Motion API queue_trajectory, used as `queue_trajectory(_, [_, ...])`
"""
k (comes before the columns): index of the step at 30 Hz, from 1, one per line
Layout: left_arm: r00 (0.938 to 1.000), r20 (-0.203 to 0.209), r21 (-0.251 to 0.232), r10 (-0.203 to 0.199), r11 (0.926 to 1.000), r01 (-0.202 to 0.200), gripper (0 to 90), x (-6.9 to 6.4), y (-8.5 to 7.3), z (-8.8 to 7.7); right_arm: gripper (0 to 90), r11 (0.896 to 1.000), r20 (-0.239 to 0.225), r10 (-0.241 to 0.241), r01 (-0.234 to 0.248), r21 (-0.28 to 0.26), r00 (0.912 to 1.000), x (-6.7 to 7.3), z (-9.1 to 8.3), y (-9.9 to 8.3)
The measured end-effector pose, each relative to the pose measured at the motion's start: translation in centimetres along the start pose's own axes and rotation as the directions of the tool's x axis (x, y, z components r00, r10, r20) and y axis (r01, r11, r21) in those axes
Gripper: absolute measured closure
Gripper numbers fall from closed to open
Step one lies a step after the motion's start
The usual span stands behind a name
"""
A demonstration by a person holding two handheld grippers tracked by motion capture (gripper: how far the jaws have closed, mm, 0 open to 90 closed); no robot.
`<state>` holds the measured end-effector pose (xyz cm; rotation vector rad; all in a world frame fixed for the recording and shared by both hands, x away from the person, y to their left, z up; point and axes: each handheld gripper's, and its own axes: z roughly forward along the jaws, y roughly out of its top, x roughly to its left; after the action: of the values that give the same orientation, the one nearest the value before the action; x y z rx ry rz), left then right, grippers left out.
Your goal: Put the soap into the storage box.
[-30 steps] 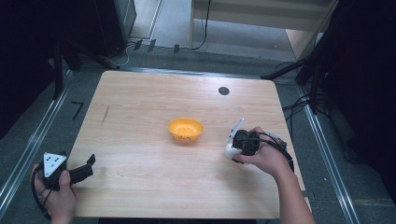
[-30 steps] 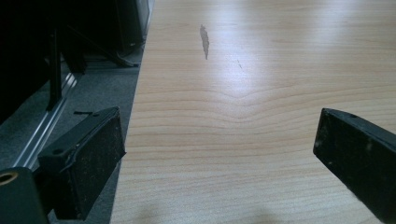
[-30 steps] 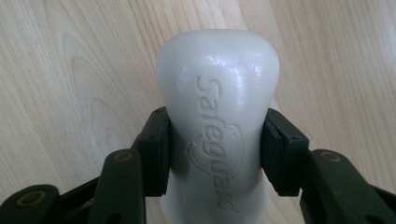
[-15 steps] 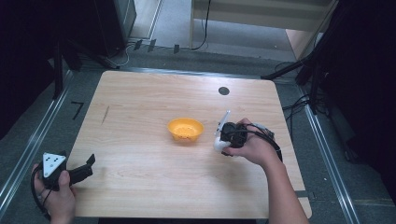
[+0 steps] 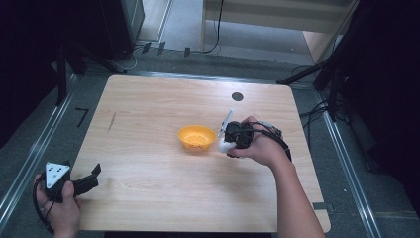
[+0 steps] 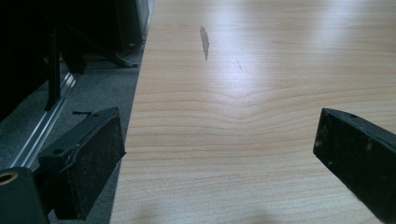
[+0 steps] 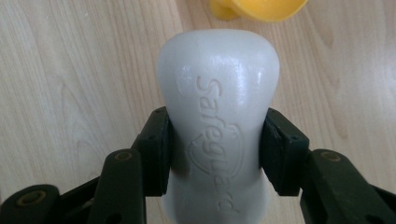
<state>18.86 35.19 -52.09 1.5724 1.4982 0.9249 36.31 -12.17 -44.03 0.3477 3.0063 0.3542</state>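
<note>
A white bar of soap (image 7: 218, 121) with raised lettering sits clamped between the two black jaws of my right gripper (image 7: 215, 149). From above, the right gripper (image 5: 233, 140) holds the soap (image 5: 224, 146) just right of a small orange bowl (image 5: 197, 137) in the middle of the table. The bowl's rim (image 7: 261, 9) peeks in at the top of the right gripper view. My left gripper (image 5: 89, 181) rests at the table's front left corner, jaws wide apart over bare wood (image 6: 224, 140) with nothing between them.
A pale wooden table (image 5: 148, 114) carries a dark round hole (image 5: 237, 96) near its far edge and a short dark mark (image 5: 113, 121) at the left. Metal rails and grey floor run beside the table's left edge (image 6: 60, 93). Cables lie behind.
My right gripper has carried the soap leftward across the table, from the right side to right beside the orange bowl. The left gripper has stayed put.
</note>
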Motion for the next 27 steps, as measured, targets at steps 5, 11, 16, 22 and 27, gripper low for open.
queue_trajectory(5, [1.0000,0.001,-0.001,-0.001,1.0000,0.001,2.3,0.0,0.0,0.0,51.2,1.000,0.012,-0.020,0.020,-0.006,0.9997,-0.3,-0.3,0.6])
queue_trajectory(11, [1.0000,0.001,0.000,-0.004,1.0000,0.004,2.3,0.0,0.0,0.0,51.2,0.999,0.013,-0.031,0.031,-0.014,0.9994,-0.5,-0.6,1.3])
queue_trajectory(16, [1.0000,0.002,-0.001,-0.003,1.0000,0.003,2.3,0.0,0.0,0.0,51.2,0.998,0.023,-0.052,0.053,-0.018,0.9984,-0.6,-0.7,2.1])
queue_trajectory(22, [1.0000,0.003,0.000,-0.004,1.0000,0.004,2.3,0.0,0.0,0.0,51.2,0.998,0.017,-0.063,0.063,-0.015,0.9979,-0.6,-0.5,3.1])
queue_trajectory(27, [1.0000,0.003,-0.002,-0.006,1.0000,0.006,2.3,0.0,0.0,0.0,51.2,0.996,0.021,-0.086,0.087,-0.021,0.9961,-0.7,-0.3,4.1])
